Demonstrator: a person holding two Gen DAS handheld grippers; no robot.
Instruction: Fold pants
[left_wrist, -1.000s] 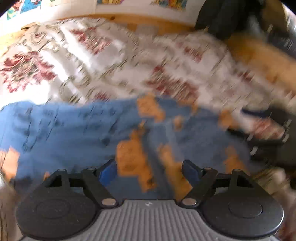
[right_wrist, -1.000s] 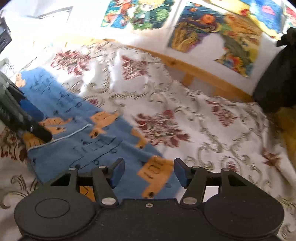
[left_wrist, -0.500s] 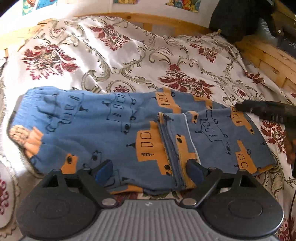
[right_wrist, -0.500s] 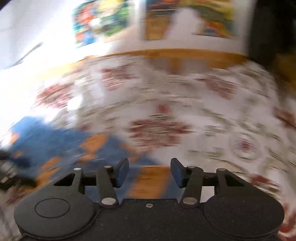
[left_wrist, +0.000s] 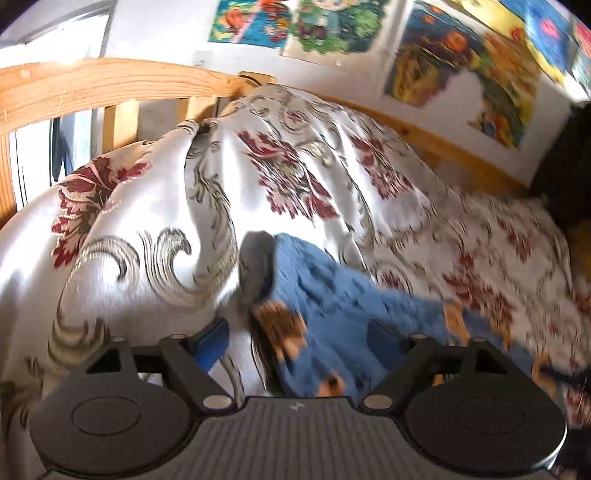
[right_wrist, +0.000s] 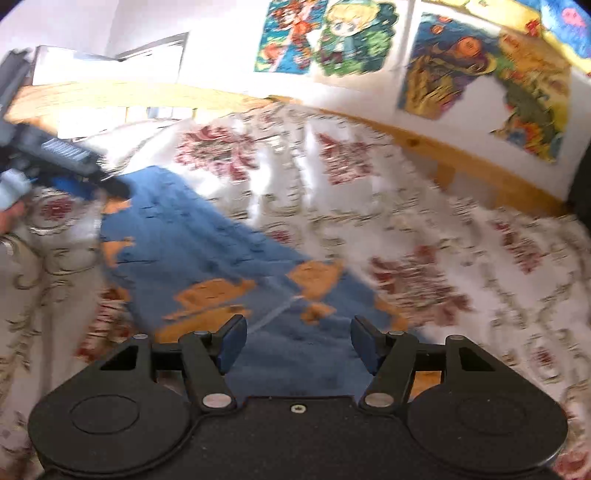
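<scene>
Blue pants (left_wrist: 332, 302) with orange vehicle prints lie flat on a floral bedspread (left_wrist: 155, 221). My left gripper (left_wrist: 297, 343) is open at the waistband end, low over it, and the cloth lies between and just beyond its fingers. In the right wrist view the pants (right_wrist: 207, 251) run diagonally from the upper left down to my right gripper (right_wrist: 298, 341), which is open over the near end. The left gripper (right_wrist: 74, 170) shows at the far end of the pants. Both views are blurred by motion.
A wooden bed rail (left_wrist: 110, 85) runs behind the bedspread, and a raised fold of spread (left_wrist: 199, 155) bulges near it. Colourful posters (right_wrist: 332, 37) hang on the white wall. A dark object (left_wrist: 569, 177) sits at the right edge. A hand (right_wrist: 11, 199) holds the left gripper.
My left gripper has swung from the middle of the pants to the waistband end. My right gripper has turned back over the pants' other end. Both stayed open.
</scene>
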